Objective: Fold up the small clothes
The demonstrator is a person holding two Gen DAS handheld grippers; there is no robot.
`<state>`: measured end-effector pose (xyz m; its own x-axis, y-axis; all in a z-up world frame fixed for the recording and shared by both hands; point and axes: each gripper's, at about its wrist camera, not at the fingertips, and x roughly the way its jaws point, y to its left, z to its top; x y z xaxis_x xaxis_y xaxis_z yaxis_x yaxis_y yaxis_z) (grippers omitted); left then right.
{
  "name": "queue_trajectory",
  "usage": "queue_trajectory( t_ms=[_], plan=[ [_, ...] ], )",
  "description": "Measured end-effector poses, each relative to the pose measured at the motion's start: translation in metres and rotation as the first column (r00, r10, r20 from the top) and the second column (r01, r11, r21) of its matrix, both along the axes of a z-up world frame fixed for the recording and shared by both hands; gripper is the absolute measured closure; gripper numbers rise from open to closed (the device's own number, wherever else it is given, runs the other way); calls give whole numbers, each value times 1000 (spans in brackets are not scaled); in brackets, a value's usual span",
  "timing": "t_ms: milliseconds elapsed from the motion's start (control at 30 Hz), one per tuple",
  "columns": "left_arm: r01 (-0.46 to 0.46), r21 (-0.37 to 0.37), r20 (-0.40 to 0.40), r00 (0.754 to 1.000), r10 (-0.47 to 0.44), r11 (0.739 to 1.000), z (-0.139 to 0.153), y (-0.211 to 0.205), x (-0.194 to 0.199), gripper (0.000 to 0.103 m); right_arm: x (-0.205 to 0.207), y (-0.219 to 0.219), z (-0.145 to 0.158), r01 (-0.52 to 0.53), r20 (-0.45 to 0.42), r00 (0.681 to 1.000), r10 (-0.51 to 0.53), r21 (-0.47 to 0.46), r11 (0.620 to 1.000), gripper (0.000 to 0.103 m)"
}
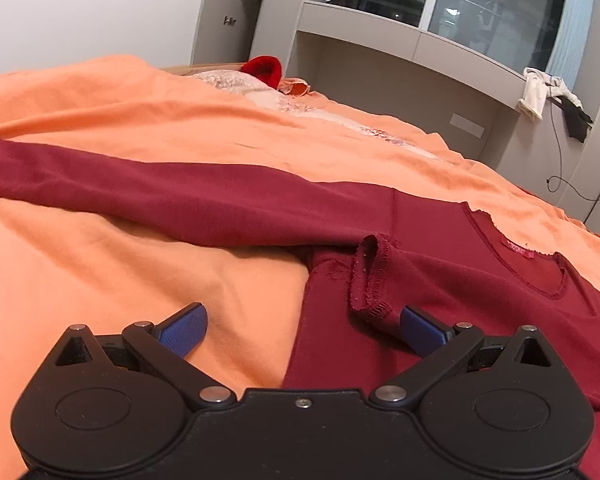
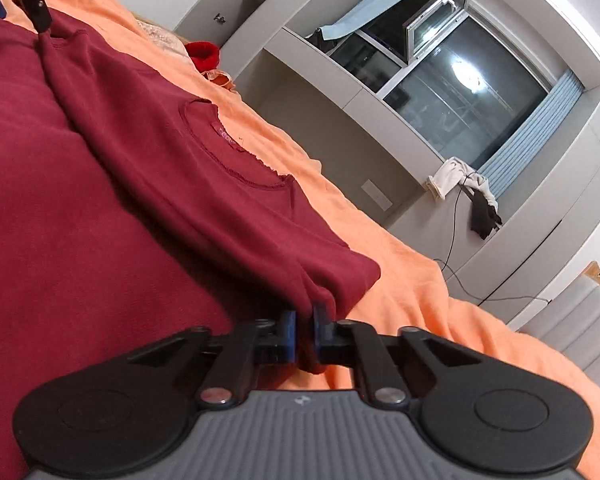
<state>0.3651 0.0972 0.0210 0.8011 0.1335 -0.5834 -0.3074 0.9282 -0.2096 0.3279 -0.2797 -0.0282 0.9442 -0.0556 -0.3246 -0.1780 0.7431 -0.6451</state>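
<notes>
right tongs (image 2: 303,330) pinch maroon shirt (image 2: 100,184) fold edge; left tongs (image 1: 302,326) spread beside cuff (image 1: 370,276)

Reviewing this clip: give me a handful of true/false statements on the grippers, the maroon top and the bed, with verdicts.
1. The right gripper is shut on the maroon top. True.
2. The left gripper is clamped on the extended sleeve. False: its jaws stand wide open, holding nothing.
3. The top lies on a blue sheet. False: the bed cover is orange.
4. A bright red item sits at the far end of the bed. True.
5. One sleeve lies stretched out across the cover. True.
</notes>
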Motion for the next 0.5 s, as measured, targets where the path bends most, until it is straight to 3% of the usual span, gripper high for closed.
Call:
queue_trajectory(
  t_ms=[200, 300, 500],
  plan=[
    [20, -16, 18, 1000, -19, 1000, 3, -1, -2, 1, -13, -23, 26, 62, 39, 997, -66, 88, 994, 97],
    [28, -30, 20, 999, -27, 999, 4, -2, -3, 1, -19, -42, 34, 89, 14, 996, -92, 140, 986, 97],
    [59, -33, 34, 998, -58, 998, 4, -9, -6, 1, -26, -48, 9, 69, -82, 995, -61, 86, 994, 97]
  ],
)
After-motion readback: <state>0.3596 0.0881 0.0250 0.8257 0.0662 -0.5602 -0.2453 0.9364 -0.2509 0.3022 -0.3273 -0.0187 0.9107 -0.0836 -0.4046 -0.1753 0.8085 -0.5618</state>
